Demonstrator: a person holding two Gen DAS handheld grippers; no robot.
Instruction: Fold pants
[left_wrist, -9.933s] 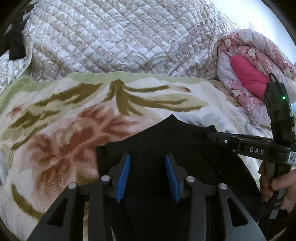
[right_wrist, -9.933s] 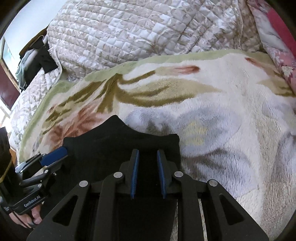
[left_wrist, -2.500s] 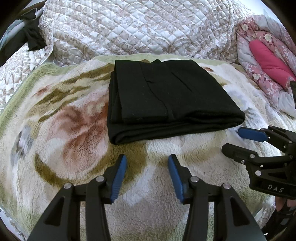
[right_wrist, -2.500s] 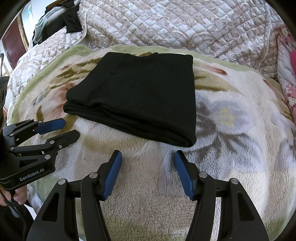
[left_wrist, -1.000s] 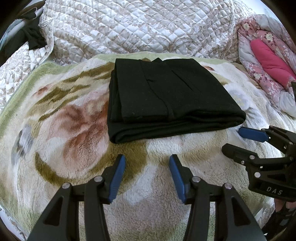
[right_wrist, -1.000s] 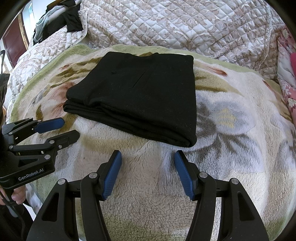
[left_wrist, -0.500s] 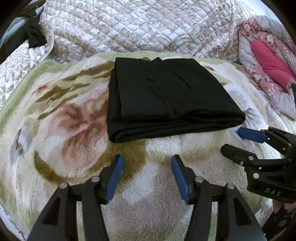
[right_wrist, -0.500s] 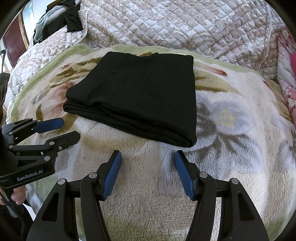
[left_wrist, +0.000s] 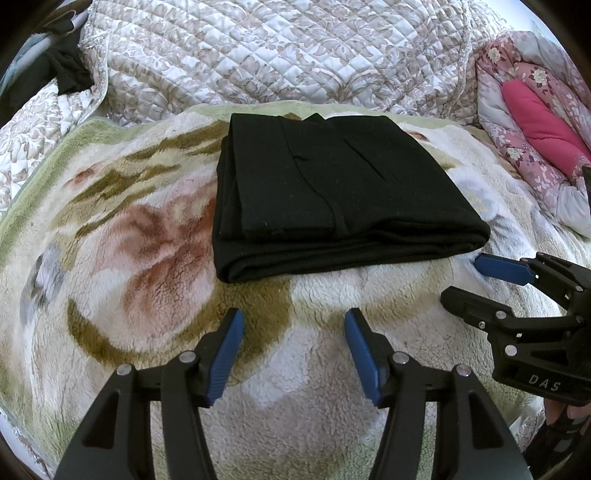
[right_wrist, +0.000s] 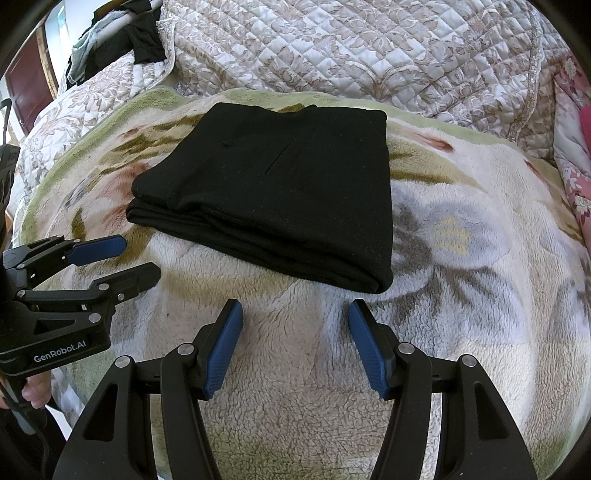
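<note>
Left wrist view: your left tongs (left_wrist: 293, 325) hang spread wide and empty over the fleece blanket (left_wrist: 129, 258), the folded black pants (left_wrist: 332, 192) lying ahead, and beside them your right tongs (left_wrist: 461, 277) gape empty too, a pink floral quilt (left_wrist: 535, 85) heaped far right. Right wrist view: your right tongs (right_wrist: 295, 314) stand parted near the pants' (right_wrist: 288, 184) front fold, nothing between, and only here you see dark clothes (right_wrist: 122, 40) piled on the quilted bedspread (right_wrist: 351, 48).
</note>
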